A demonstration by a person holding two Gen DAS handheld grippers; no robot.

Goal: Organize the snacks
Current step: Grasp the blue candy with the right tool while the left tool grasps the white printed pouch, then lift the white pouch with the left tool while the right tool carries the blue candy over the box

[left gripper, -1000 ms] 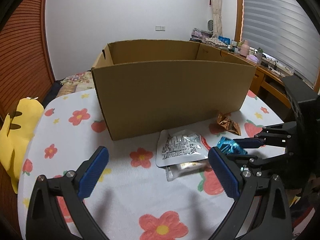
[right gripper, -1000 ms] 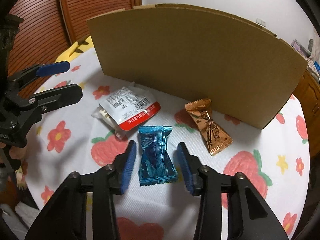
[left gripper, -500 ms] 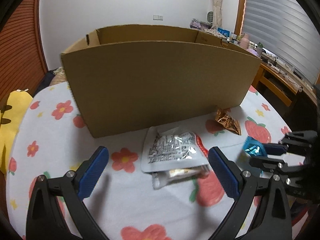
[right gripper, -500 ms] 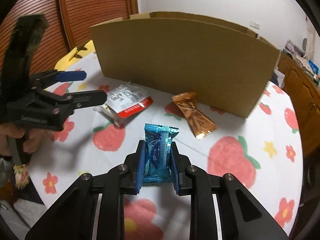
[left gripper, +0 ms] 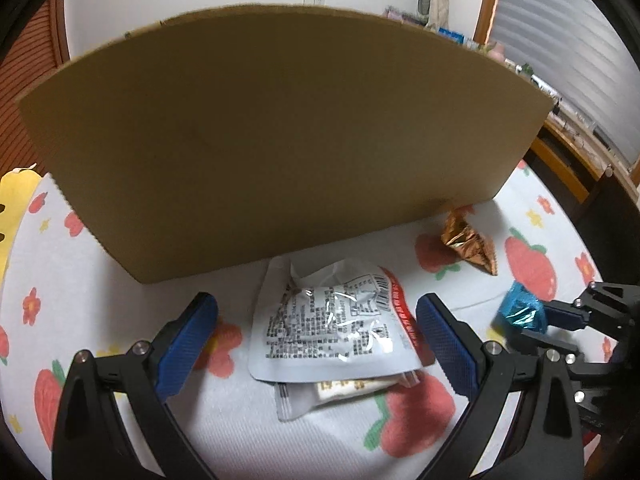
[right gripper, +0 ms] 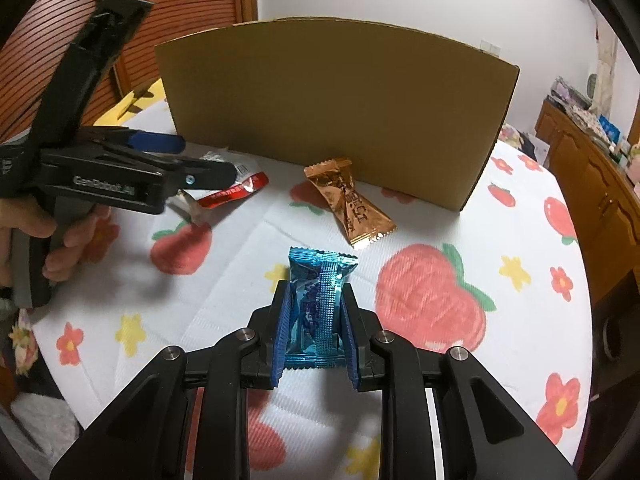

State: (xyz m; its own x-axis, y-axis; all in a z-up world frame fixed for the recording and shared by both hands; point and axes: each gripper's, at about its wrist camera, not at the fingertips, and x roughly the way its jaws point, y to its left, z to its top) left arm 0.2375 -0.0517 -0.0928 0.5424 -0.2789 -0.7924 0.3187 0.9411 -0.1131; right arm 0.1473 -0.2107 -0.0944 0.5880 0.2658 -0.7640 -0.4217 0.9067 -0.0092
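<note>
My right gripper [right gripper: 316, 312] is shut on a blue candy wrapper [right gripper: 318, 300], lifted off the cloth; the same blue candy [left gripper: 520, 314] shows at the right in the left wrist view. My left gripper [left gripper: 316, 328] stands open, low over a silver snack pouch [left gripper: 332, 320] with a red edge, which lies between its blue pads. A clear-wrapped bar [left gripper: 344, 390] pokes out from under the pouch. A copper candy [right gripper: 350, 208] lies by the front wall of the cardboard box [right gripper: 332, 108]. The left gripper [right gripper: 192, 160] hides most of the pouch in the right wrist view.
The table carries a white cloth [right gripper: 432, 292] printed with strawberries and flowers. A yellow cushion [left gripper: 12, 208] sits at the far left. A wooden cabinet [right gripper: 592, 184] with clutter stands at the right, and slatted wooden doors [right gripper: 168, 8] behind. A hand [right gripper: 60, 240] holds the left gripper.
The right jaws closed on the blue candy and lifted it off the cloth. The left gripper moved forward and down toward the silver pouch, so box and pouch loom larger.
</note>
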